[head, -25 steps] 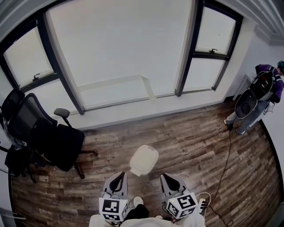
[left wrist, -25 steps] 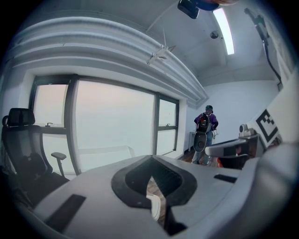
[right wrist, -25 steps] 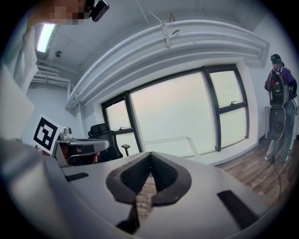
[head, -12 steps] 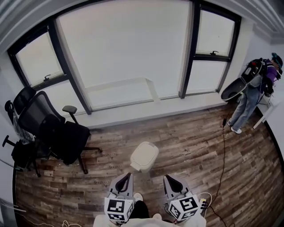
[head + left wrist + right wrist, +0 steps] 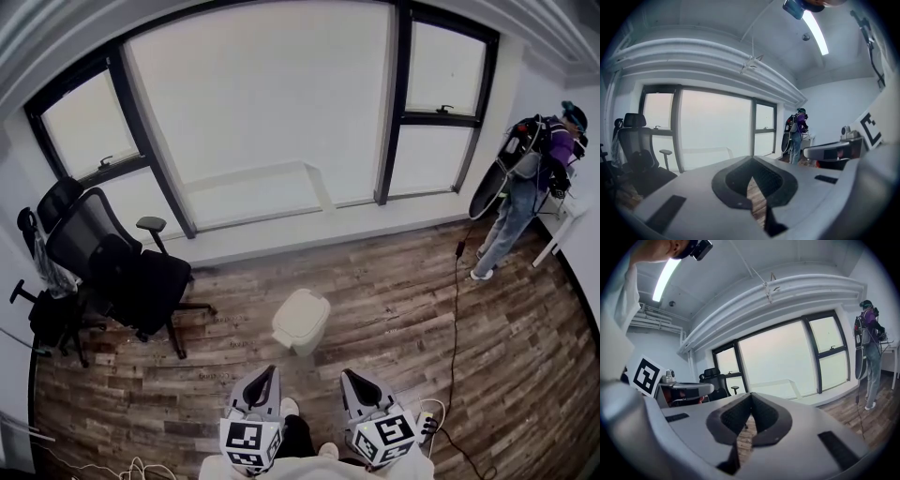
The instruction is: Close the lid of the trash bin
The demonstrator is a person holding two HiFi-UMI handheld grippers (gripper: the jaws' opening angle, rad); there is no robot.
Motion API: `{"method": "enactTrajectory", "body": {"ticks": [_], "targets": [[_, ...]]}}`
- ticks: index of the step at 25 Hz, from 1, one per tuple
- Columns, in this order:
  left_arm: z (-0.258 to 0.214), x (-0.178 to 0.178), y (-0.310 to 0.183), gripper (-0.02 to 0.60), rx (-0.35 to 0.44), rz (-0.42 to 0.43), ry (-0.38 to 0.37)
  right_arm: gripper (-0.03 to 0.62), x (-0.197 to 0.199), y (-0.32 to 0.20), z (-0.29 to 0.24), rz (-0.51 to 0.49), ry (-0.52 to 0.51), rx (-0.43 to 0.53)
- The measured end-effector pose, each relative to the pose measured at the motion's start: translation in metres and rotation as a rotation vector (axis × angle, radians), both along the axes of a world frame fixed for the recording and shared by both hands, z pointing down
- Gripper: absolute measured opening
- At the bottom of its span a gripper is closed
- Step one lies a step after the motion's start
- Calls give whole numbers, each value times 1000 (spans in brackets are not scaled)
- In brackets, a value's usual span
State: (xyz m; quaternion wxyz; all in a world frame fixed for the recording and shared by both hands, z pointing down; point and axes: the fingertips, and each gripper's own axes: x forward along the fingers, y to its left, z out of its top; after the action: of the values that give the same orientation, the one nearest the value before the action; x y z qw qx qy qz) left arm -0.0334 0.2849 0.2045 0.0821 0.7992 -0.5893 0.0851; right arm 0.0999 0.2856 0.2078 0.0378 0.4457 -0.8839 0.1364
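Trash bin (image 5: 301, 320): small, cream-white, rounded rectangular body, standing upright on wooden plank floor, room centre, below window wall. Lid lies flat on top, closed. Sits just ahead of both grippers, untouched.

Daylight floods through overexposed windows (image 5: 262, 112). A ceiling lamp (image 5: 816, 32) glares. Fisheye bends edges; corners go black.
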Motion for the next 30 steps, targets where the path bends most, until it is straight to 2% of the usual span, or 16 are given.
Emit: {"method": "enactTrajectory", "body": {"ticks": [7, 14, 23, 30], "targets": [[-1, 4, 11, 6, 2, -5, -5, 23, 4, 8, -2, -2, -10, 8], [-2, 0, -20, 6, 1, 4, -4, 23, -5, -25, -3, 11, -6, 14], [6, -44, -94, 6, -18, 27, 0, 23, -49, -101, 6, 36, 1, -10], [9, -92, -151, 6, -23, 26, -5, 23, -81, -159, 3, 92, 22, 11]]}}
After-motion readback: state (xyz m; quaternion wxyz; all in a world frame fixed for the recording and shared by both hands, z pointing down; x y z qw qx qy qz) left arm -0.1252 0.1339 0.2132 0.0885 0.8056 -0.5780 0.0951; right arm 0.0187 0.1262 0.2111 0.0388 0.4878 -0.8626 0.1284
